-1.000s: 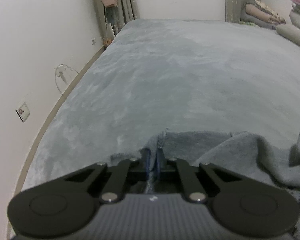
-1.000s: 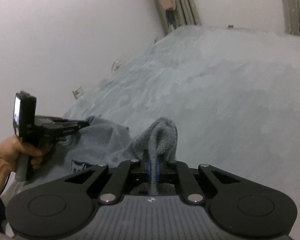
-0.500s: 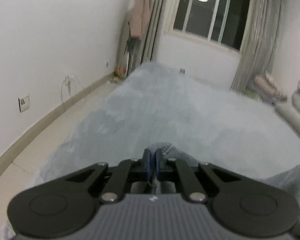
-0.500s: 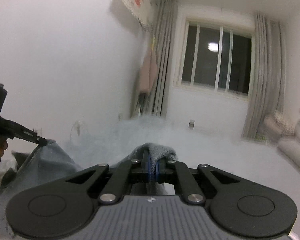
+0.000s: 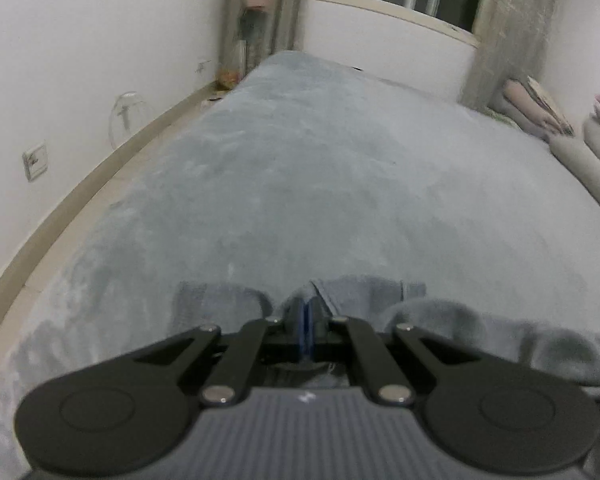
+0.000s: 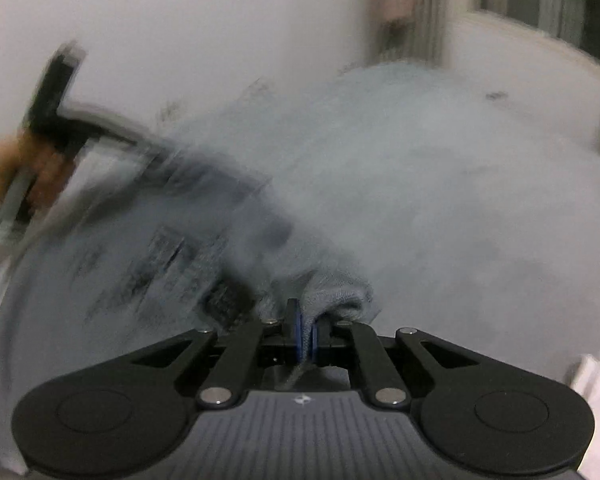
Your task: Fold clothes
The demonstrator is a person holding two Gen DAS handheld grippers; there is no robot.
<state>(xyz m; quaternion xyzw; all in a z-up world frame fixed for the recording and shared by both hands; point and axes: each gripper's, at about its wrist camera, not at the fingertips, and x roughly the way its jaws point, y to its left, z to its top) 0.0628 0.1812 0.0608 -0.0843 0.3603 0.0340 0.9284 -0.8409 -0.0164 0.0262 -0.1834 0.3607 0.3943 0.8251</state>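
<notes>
left gripper (image 5: 306, 322): closed on grey garment (image 5: 440, 320) | right gripper (image 6: 306, 330): closed on garment fold | garment lies on carpet (image 5: 320, 184)

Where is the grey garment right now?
The grey garment is pinched at the centre bottom of both wrist views, between the right gripper and the left gripper, draped over the near end of the grey blanket.

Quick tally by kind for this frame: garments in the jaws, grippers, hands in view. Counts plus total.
Grey knit garment: 1, pinched by both grippers
Black two-finger grippers: 2, left gripper and right gripper, jaws shut on the garment
Person's hand: 1, blurred, holding the left gripper
Total: 4
</notes>
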